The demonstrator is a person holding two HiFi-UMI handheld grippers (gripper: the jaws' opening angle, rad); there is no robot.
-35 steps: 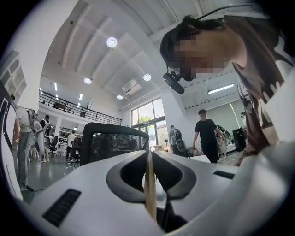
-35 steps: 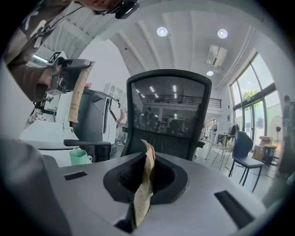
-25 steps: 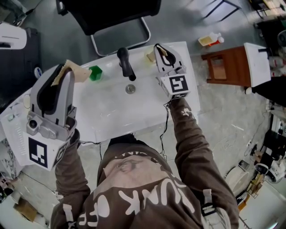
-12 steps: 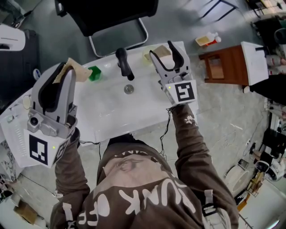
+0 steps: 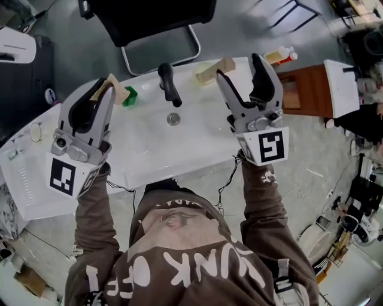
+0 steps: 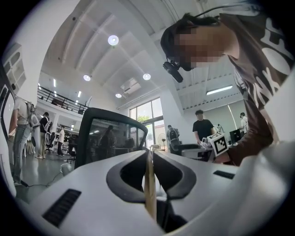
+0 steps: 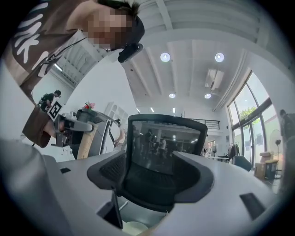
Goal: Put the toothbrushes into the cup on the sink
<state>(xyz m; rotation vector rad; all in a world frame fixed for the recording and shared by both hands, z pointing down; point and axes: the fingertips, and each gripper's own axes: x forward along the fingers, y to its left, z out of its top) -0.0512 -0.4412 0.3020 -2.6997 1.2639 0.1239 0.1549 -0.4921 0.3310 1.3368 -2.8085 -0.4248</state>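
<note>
— What is seen closest in?

— The left gripper is seen with its fingers closed on a tan toothbrush, which is pinched flat between them and sticks out past the tips. The right gripper is held up on the other side. Its fingers have just been opening and are spread wide, with nothing between them.

— And beyond that?

— The white sink is found below both, with the black faucet at its back edge. The pale cup is placed right of the faucet, and a second toothbrush appears to be leaning in it. A black chair is seen behind the sink.

— What is judged to be left?

— The tan toothbrush has yet to be carried across to the cup.

— What could go wrong?

— The faucet lies between the left gripper and the cup, so it could be struck if the crossing is made low. The cup looks light and is already loaded to one side, so it could be tipped if its rim or the second toothbrush is knocked on entry. The tan toothbrush is pinched at one end only and could be pivoted in the grip if its free end is bumped. The right gripper is held near the cup and could be clipped.
</note>
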